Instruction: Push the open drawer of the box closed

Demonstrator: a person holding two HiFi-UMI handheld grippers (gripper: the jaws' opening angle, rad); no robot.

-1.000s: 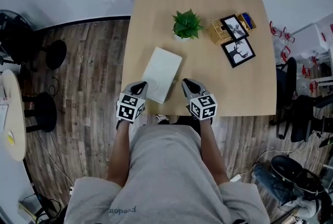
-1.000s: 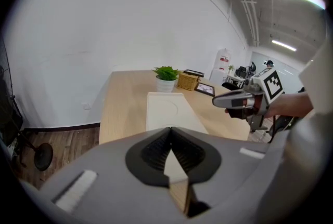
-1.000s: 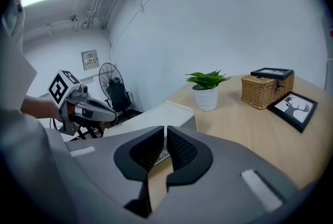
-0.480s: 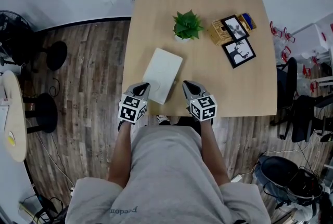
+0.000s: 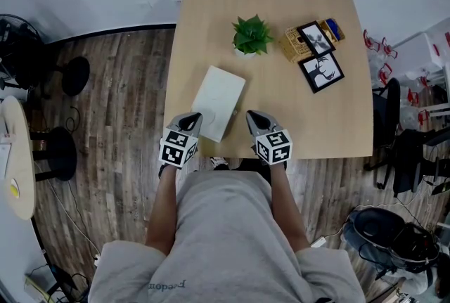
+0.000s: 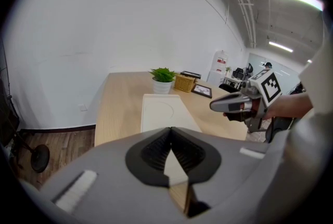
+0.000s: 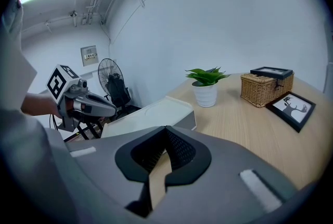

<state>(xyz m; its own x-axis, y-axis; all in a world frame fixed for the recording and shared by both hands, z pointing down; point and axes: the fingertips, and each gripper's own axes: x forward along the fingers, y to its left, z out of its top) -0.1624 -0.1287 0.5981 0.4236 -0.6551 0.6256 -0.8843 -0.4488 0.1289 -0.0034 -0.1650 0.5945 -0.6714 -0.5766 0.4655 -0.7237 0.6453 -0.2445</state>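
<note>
faintly, illegible lettering (image 5: 166,286) marks grey clothing (image 5: 225,224) near the white box (image 5: 219,101).

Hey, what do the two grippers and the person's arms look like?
The left gripper and right gripper each have a smooth grey shell tapering forward, black ribbed pads, and a white cube with black square markers. No cables show. Grey shirt, forearms unsleeved.

The table (image 5: 211,27) is surfaced in pale, matt wood grain, and the floor (image 5: 119,105) is laid in darker, streaked planks. The box (image 5: 219,101), at six o'clock on the table, is finished in smooth matt white. At one o'clock, a basket (image 5: 295,43) is woven of rough wicker, and a picture frame (image 5: 322,70) is glazed glossy.
</note>
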